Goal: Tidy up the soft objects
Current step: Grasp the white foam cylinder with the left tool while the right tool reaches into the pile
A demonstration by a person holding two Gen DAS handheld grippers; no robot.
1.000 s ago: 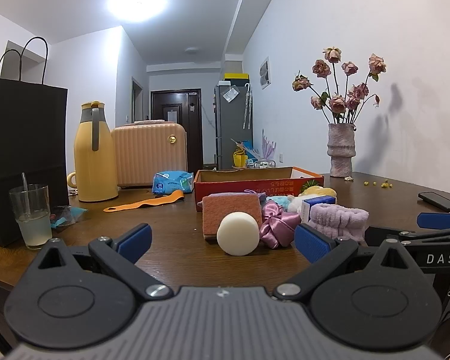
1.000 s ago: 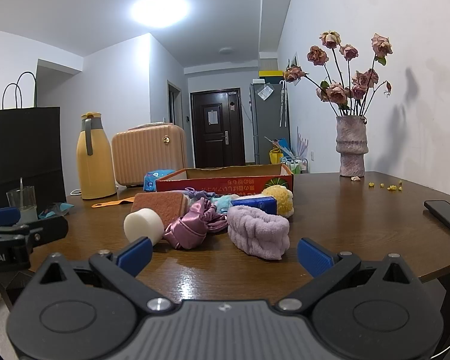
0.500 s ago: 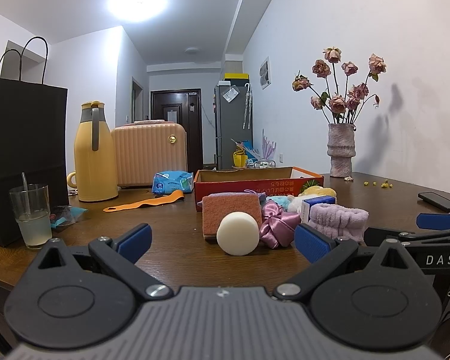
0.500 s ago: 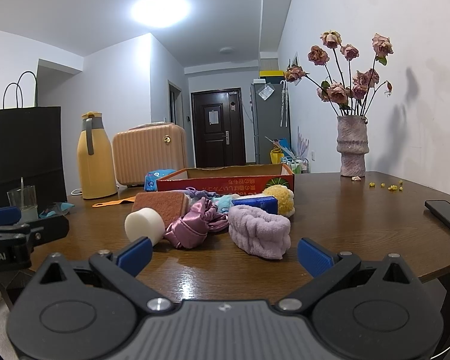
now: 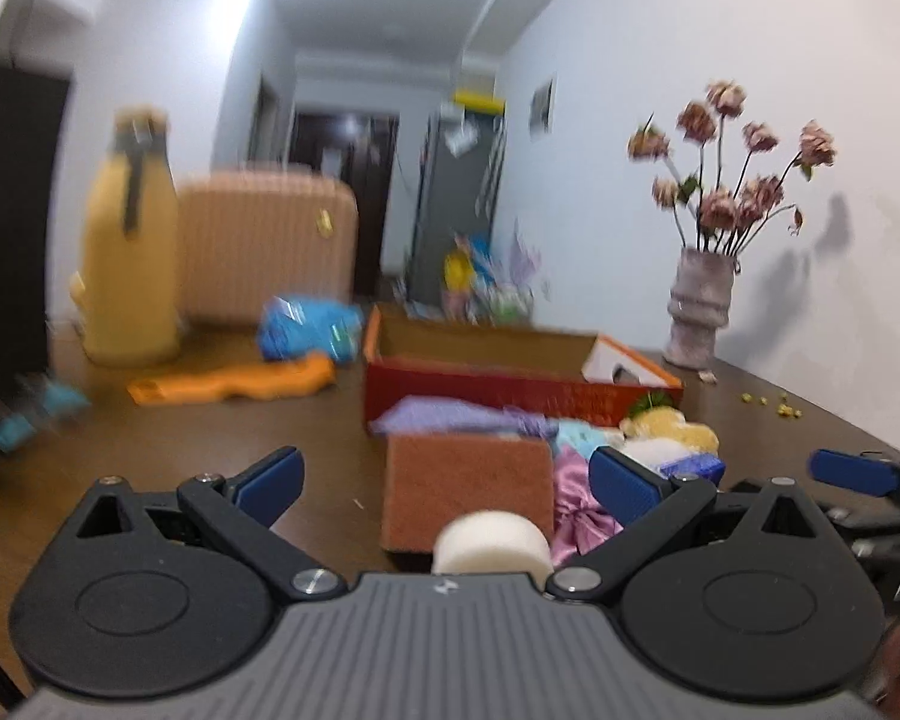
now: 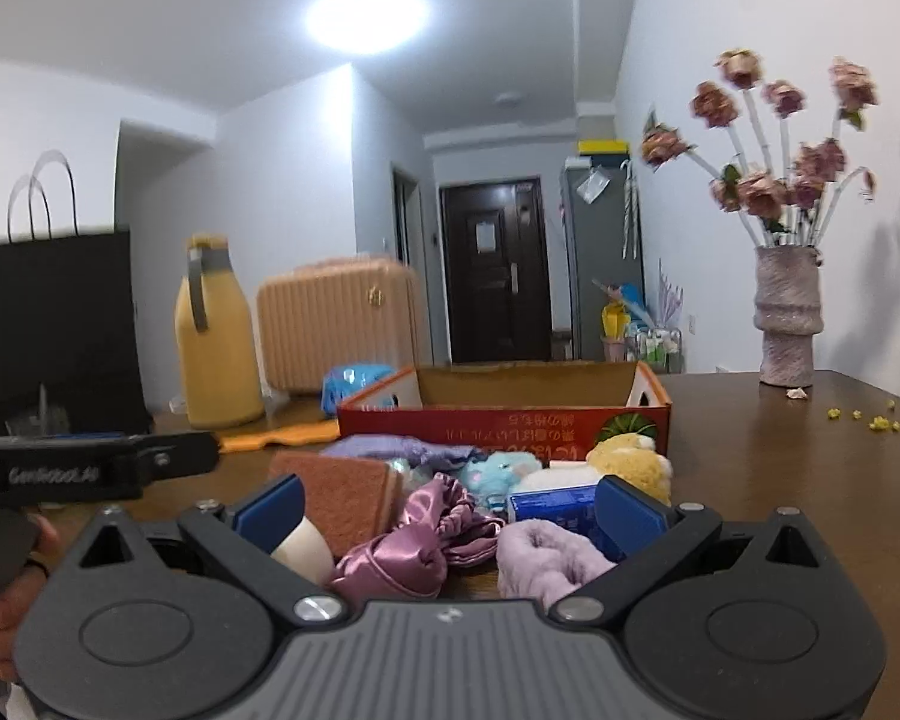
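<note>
A heap of soft things lies on the wooden table in front of an open red cardboard box (image 5: 510, 396) (image 6: 498, 426). In the left wrist view my open, empty left gripper (image 5: 444, 483) is just over a white foam cylinder (image 5: 491, 543) with a brown sponge block (image 5: 465, 480) behind it. In the right wrist view my open, empty right gripper (image 6: 450, 510) is close over a pink satin scrunchie (image 6: 414, 546) and a lilac plush band (image 6: 546, 552). A yellow plush (image 6: 630, 465), a blue plush (image 6: 498, 471) and a blue packet (image 6: 549, 507) lie behind.
A yellow thermos (image 6: 216, 336), a peach case (image 6: 336, 324), a black paper bag (image 6: 54, 318) and a blue packet (image 5: 309, 330) stand at the back left. An orange strip (image 5: 234, 384) lies on the table. A vase of dried roses (image 6: 789, 318) stands at the right.
Both grippers have moved forward and up, close over the heap. The left wrist view is now blurred from the motion. Both stay open.
</note>
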